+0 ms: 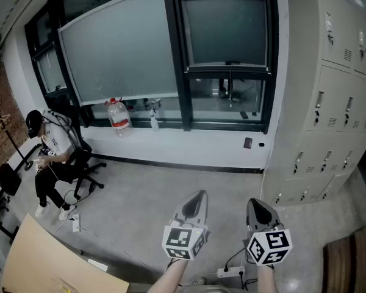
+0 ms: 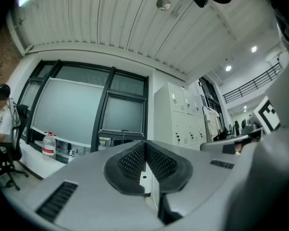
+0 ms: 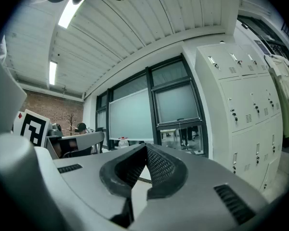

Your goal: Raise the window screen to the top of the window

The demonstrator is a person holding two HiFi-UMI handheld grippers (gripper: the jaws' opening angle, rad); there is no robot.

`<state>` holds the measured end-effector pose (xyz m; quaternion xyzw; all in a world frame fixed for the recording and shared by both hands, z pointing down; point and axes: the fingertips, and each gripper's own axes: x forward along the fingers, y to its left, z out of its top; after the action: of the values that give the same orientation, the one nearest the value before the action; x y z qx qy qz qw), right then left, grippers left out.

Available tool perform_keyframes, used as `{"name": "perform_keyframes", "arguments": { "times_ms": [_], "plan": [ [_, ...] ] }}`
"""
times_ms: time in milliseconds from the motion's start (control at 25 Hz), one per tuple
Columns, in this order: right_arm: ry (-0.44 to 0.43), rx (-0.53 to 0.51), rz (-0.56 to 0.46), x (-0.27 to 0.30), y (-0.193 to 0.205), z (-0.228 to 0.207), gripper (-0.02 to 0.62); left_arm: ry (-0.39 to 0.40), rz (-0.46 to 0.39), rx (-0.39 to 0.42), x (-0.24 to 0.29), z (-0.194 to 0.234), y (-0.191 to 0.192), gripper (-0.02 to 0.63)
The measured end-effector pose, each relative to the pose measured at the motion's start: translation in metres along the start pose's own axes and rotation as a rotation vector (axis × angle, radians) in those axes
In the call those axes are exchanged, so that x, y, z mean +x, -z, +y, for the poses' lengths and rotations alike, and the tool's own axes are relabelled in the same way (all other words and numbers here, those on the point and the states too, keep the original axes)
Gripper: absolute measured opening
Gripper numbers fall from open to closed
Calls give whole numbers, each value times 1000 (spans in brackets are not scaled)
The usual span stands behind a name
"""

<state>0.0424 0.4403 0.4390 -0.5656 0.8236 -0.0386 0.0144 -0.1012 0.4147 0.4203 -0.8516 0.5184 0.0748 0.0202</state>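
- Left gripper (image 1: 197,195): lower centre of the head view, held in free air above the grey floor (image 1: 171,194). Its own view shows the ribbed pads meeting at the tips, nothing between them.
- Right gripper (image 1: 257,204): just to the right of the left one, at about the same height in the frame. Jaws together in its own view too, and empty.
- Both grippers point toward the window wall and are well apart from it.
- Window screen (image 1: 226,28): upper centre of the head view, in the narrow dark-framed window. The grey panel fills the upper part of the opening. Its bottom rail (image 1: 229,69) sits roughly at mid-height, with a clear pane below.
- Wide window (image 1: 119,47): left of the narrow one, covered by a large pale grey panel.
- Sill (image 1: 171,130): a water bottle (image 1: 118,115) with a red cap and a small spray bottle (image 1: 154,119) stand on it, left of the narrow window.
- Grey lockers (image 1: 329,90): right of the frame, beside the window.
- A person in a cap (image 1: 49,154) sits on an office chair at the left edge.
- A power strip (image 1: 232,271) lies on the floor between the two forearms at the bottom edge.
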Motion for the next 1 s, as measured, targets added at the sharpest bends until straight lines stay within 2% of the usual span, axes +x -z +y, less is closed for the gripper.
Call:
{"name": "perform_keyframes", "arguments": {
  "times_ms": [400, 680, 800, 1000],
  "plan": [
    [-16, 11, 6, -14, -1, -29, 5, -10, 25, -21, 6, -30, 15, 3],
    [-90, 24, 40, -17, 17, -37, 5, -36, 65, 1, 4, -44, 26, 3],
    [-103, 40, 36, -13, 21, -34, 5, -51, 70, 20, 0, -38, 26, 3],
    [-128, 69, 84, 1, 43, -35, 5, -83, 103, 3, 6, -20, 44, 3]
  ]
}}
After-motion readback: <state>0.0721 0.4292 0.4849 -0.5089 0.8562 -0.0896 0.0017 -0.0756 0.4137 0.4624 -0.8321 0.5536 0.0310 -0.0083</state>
